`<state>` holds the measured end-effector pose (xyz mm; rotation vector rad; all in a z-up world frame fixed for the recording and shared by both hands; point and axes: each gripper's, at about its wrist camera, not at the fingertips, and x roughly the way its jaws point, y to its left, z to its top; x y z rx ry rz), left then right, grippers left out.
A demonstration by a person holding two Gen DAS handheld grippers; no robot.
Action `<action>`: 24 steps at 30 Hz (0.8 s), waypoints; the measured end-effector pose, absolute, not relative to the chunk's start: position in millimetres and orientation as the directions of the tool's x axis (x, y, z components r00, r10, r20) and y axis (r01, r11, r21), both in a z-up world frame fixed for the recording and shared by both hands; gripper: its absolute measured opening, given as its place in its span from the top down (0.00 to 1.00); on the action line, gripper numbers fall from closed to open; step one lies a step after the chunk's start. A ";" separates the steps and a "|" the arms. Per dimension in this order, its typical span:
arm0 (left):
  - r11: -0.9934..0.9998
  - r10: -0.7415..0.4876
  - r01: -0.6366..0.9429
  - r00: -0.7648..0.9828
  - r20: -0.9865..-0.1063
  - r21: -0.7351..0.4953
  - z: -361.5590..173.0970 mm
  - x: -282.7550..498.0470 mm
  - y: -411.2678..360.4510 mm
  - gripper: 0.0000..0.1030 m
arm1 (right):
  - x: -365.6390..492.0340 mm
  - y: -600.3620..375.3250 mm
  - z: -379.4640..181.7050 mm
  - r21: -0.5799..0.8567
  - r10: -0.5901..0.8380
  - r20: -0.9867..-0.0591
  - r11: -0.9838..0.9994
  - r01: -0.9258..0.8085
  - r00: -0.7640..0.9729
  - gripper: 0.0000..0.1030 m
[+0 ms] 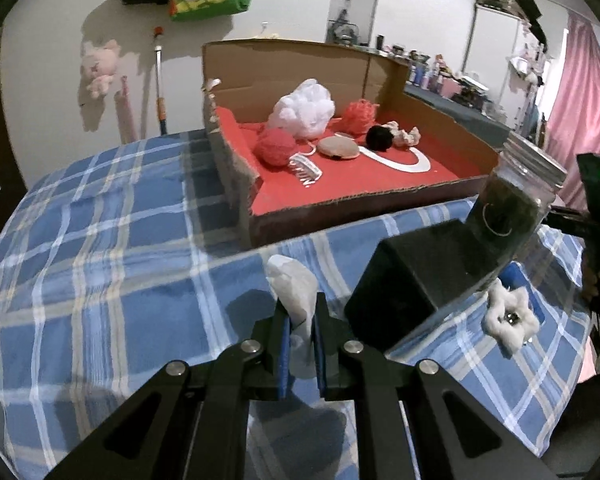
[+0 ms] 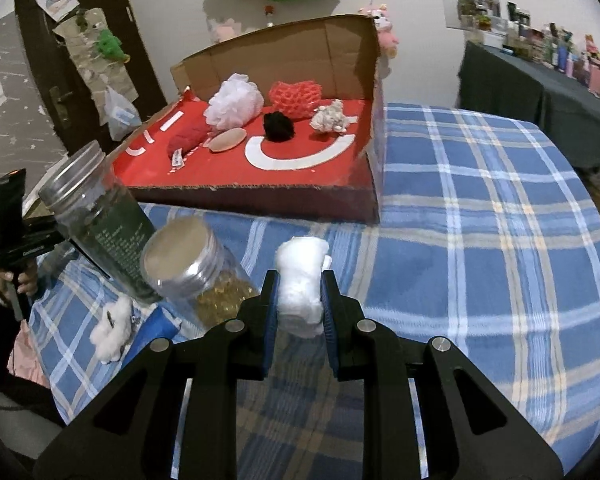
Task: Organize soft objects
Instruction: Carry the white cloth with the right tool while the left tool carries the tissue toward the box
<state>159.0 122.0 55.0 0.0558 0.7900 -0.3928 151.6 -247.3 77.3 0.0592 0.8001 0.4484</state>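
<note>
Grippers are each clamping one soft piece: the left gripper [image 1: 300,344] is pinching a pale sock [image 1: 294,288], the right gripper [image 2: 300,312] a white cotton wad [image 2: 302,280], both held above the plaid bed [image 2: 480,220], facing the cardboard tray [image 2: 260,196] where soft things are gathering.

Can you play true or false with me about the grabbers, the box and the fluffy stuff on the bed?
1. The left gripper pinches a white soft piece. True.
2. The right gripper is empty. False: it squeezes a white cotton wad.
3. The cardboard box is red inside. True.
4. The black pom-pom lies on the blanket. False: it sits in the box.
5. A white fluffy flower lies on the plaid blanket. True.
</note>
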 end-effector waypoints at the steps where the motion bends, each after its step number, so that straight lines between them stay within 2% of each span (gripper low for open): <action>1: 0.923 -0.330 0.373 0.632 -0.701 -0.098 55.7 160.8 122.1 0.90 | 154.3 -247.1 78.0 0.224 0.423 -0.677 0.898 -0.380 0.603 0.81; 24: 0.798 -0.468 0.600 0.568 -0.677 -0.049 93.4 193.3 99.3 0.90 | 202.0 -232.0 101.4 0.252 0.559 -0.647 0.798 -0.547 0.518 0.81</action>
